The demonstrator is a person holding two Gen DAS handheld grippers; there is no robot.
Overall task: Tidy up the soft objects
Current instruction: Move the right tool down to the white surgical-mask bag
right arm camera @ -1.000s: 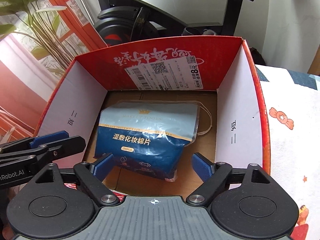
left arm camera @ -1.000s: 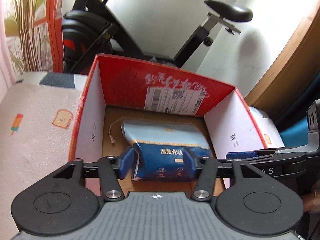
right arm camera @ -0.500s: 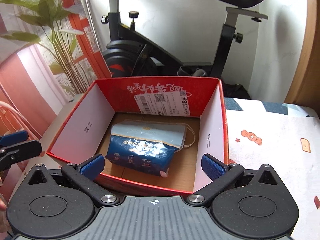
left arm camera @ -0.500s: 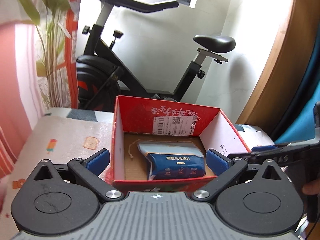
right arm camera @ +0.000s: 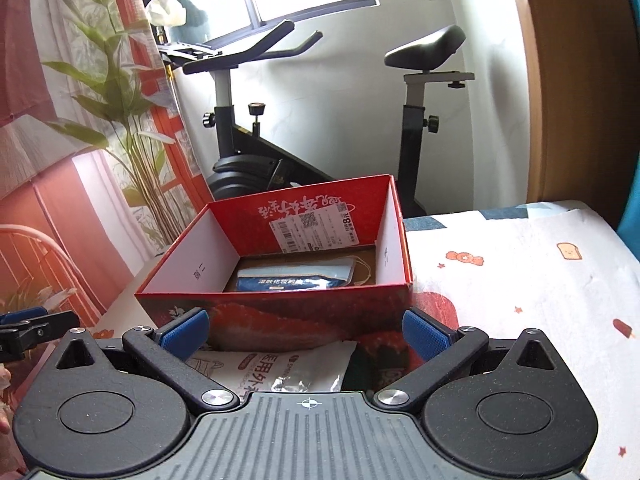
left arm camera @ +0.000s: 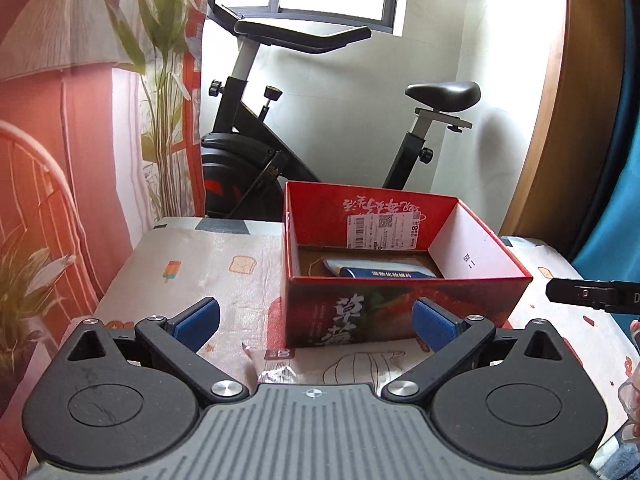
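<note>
A red cardboard box [left arm camera: 404, 312] [right arm camera: 288, 320] stands on the patterned cloth, with a blue soft pack of cotton pads [left arm camera: 380, 273] [right arm camera: 296, 278] lying on its floor. My left gripper [left arm camera: 316, 324] is open, back from the box's near wall, nothing between its blue pads. My right gripper [right arm camera: 306, 334] is open too, just short of the box. A white and silver pouch [right arm camera: 280, 372] [left arm camera: 274, 368] lies on the cloth under both grippers, in front of the box. The right gripper's side [left arm camera: 592, 294] shows at the left view's right edge; the left gripper's side [right arm camera: 32, 330] shows in the right view.
A black exercise bike [left arm camera: 256, 160] [right arm camera: 248, 160] stands behind the table against a white wall. A printed curtain with plants [left arm camera: 80, 120] hangs on the left. The cloth-covered table [right arm camera: 520, 288] extends right of the box. A wooden panel [left arm camera: 560, 120] rises at right.
Both grippers opened off the blue pack, left it in the box, and drew back and up. The box now looks smaller, and a white pouch has come into view under them.
</note>
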